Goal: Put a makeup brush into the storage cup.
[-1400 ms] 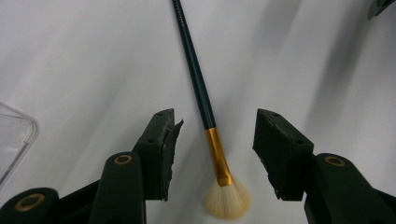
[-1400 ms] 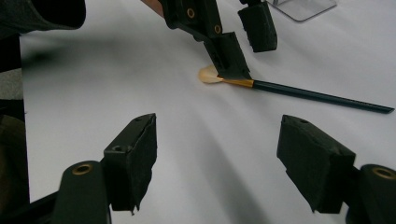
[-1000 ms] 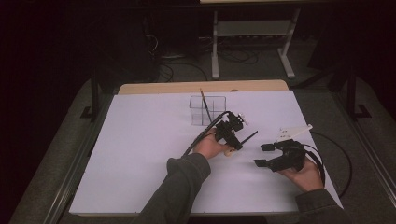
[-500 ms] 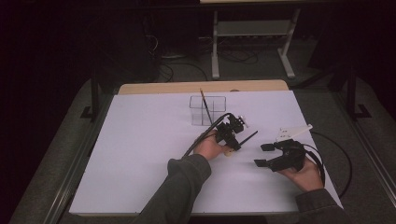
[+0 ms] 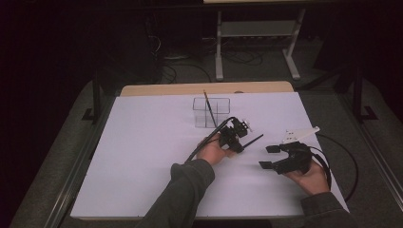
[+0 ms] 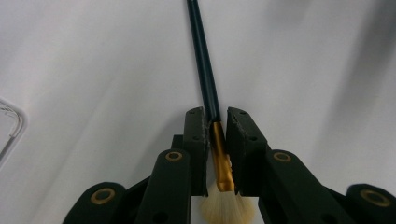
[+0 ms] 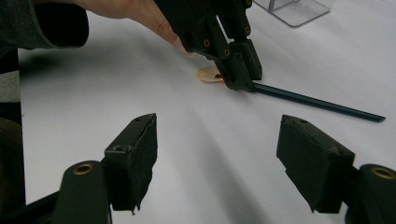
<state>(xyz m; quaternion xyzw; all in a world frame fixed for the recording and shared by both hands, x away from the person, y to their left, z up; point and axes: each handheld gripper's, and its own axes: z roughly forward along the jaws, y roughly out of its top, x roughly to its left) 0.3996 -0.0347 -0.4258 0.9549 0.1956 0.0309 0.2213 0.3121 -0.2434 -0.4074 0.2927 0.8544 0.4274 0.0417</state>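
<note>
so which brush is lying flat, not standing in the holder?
The dark-handled, gold-ferruled brush lies on the white table, clamped in the left gripper; the other stands in the clear holder.

In my left gripper view, the brush [image 6: 215, 140] handle runs off the top edge and the bristle tuft is cut by the bottom edge; the ferrule sides are hidden between the pads. The clear container [image 6: 8, 128] is cropped at the left edge. In my high view, the second brush [image 5: 207, 107] inside the container is too small to detail.
</note>
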